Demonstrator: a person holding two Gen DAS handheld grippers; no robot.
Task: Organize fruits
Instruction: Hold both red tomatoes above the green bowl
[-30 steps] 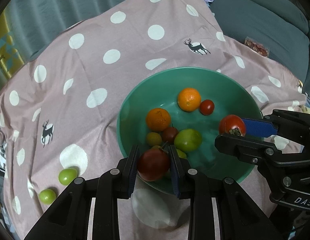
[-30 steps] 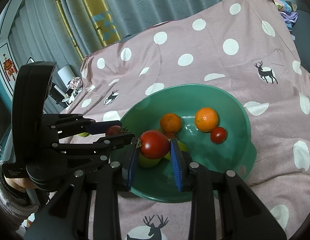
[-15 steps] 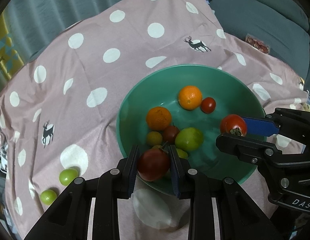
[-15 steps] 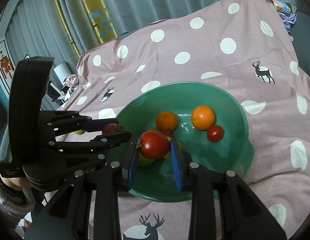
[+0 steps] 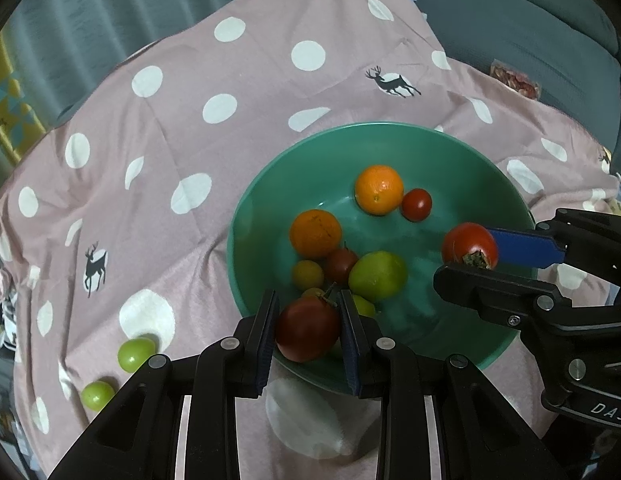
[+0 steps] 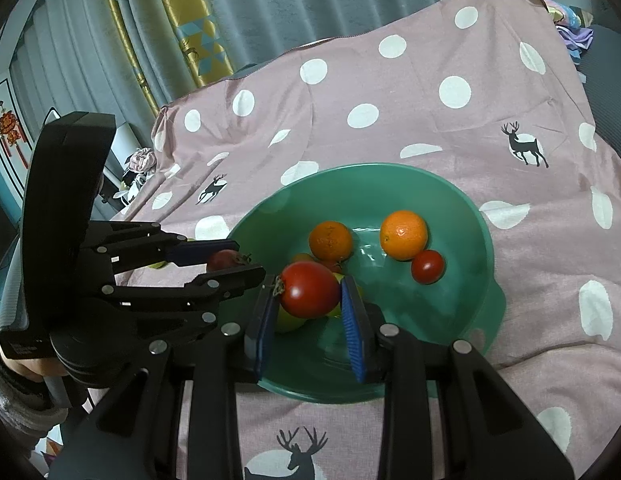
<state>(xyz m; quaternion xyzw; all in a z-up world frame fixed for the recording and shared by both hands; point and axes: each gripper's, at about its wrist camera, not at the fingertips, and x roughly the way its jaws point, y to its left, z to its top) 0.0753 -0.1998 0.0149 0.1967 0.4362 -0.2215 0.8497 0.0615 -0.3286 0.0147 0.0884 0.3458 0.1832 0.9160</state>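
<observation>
Fruits (image 5: 376,276) in bowl (image 5: 270,184); 2 fruits (image 5: 135,353) on cloth (image 5: 182,128) left.

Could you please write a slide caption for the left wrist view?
Left gripper holds a dark red tomato over the green bowl of mixed fruit.

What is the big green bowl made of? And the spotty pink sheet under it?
The green bowl looks like smooth, slightly glossy plastic: even colour, thin rim and soft shiny patches inside. It might be glazed ceramic; the pictures cannot settle that. The spotty pink sheet is woven fabric, matte and soft, shown by its folds and wrinkles and the printed dots and deer.
</observation>
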